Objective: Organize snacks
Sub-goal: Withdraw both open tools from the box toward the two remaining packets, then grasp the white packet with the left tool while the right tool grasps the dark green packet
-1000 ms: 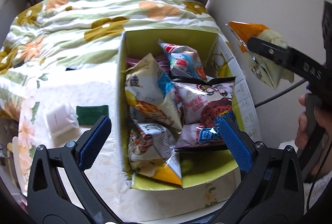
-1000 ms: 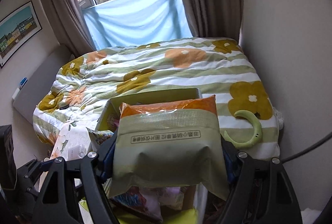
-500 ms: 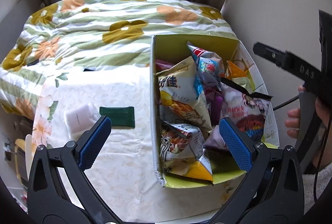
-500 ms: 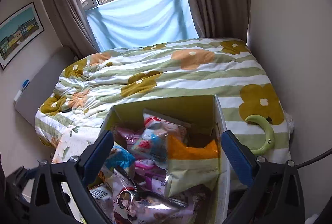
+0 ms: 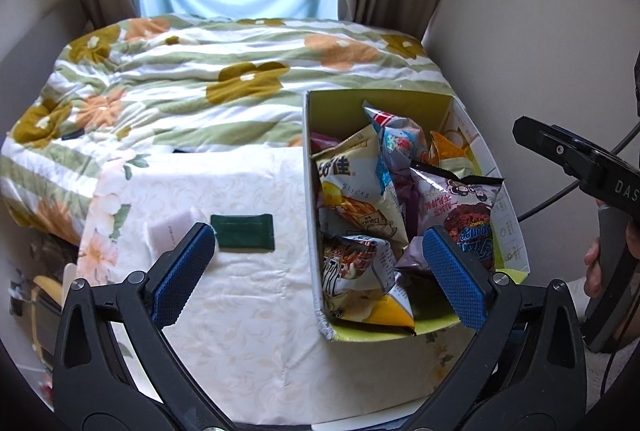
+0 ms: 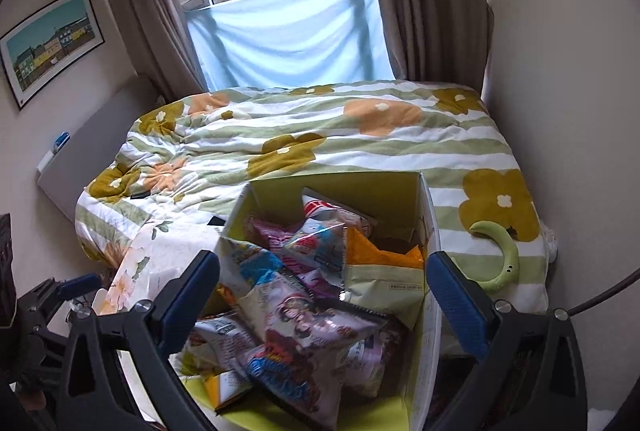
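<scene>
Looks like you're most of the way there. The yellow-green box (image 5: 486,167) at the right edge of the tabletop (image 5: 248,331) is stuffed with snack bags, and the orange-topped pouch (image 6: 382,271) is now sitting in the box's far right corner, leaning against the right wall. Your right tongs (image 6: 328,301) have just been opening and there's nothing between the pads now, so that one is dropped off and done.

What's left, as far as I can see: a dark green packet (image 5: 243,233) and a white packet (image 5: 170,233) just beside it, both lying flat on the cloth near the left side of the tabletop, well apart from the box. I'd guess those two are next, though I can't tell whether the white one really is a snack.

Pose-wise, your left tongs (image 5: 320,273) are spread wide and empty, angled down over the near edge of the tabletop, with the left pad right next to the green packet and the right pad over the box. So the left one is the handier pick for the green packet. Your right tongs hang above the near end of the box, pointing down into it, jaws wide apart, your hand (image 5: 600,263) on the handle off the right edge.
</scene>
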`<state>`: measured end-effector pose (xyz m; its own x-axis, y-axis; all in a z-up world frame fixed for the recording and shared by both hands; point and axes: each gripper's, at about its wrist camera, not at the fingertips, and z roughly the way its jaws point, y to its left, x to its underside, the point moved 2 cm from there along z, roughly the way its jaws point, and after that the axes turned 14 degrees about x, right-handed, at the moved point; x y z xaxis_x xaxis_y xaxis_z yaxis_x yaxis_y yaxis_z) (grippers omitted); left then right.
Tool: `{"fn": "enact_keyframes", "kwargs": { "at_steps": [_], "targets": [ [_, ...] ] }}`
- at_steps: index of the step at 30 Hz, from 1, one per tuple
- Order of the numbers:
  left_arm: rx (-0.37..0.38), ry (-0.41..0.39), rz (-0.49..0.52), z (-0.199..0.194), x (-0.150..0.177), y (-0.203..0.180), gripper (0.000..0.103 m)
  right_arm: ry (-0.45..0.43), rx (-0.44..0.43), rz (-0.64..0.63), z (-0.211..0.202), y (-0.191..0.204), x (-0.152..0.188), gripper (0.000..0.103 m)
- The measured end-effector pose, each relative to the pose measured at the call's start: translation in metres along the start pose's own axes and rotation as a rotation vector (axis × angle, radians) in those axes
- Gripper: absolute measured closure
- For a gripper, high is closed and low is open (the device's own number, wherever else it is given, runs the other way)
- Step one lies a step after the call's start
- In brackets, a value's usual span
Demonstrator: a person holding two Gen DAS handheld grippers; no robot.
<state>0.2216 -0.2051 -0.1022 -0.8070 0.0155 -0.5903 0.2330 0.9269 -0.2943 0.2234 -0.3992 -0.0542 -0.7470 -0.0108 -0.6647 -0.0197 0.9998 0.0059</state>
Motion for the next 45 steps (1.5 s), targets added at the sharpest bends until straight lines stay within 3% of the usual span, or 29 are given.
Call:
{"fn": "enact_keyframes", "kwargs": {
  "at_steps": [4,10,17,23,35,45],
  "targets": [
    [-0.050,-0.016,0.016,-0.022,0.003,0.007,0.000,-0.023,-0.043,-0.013,-0.018,0.017,0.001,0.000],
    [-0.065,-0.031,0.004,-0.049,0.014,0.039,0.000,-0.052,-0.072,-0.031,-0.037,0.050,0.009,0.000],
    [-0.040,-0.028,0.010,-0.077,0.026,0.104,0.000,-0.039,-0.042,0.004,-0.047,0.095,0.022,0.000],
    [0.020,0.040,0.056,-0.081,0.030,0.160,0.000,-0.006,-0.003,0.046,-0.040,0.146,0.034,0.000],
    [0.182,0.216,0.242,-0.039,0.026,0.238,0.000,0.052,0.075,0.138,0.001,0.241,0.066,0.000],
    [0.239,0.264,0.393,0.051,0.037,0.257,0.000,0.111,0.148,0.173,0.086,0.273,0.113,0.000]
  ]
}}
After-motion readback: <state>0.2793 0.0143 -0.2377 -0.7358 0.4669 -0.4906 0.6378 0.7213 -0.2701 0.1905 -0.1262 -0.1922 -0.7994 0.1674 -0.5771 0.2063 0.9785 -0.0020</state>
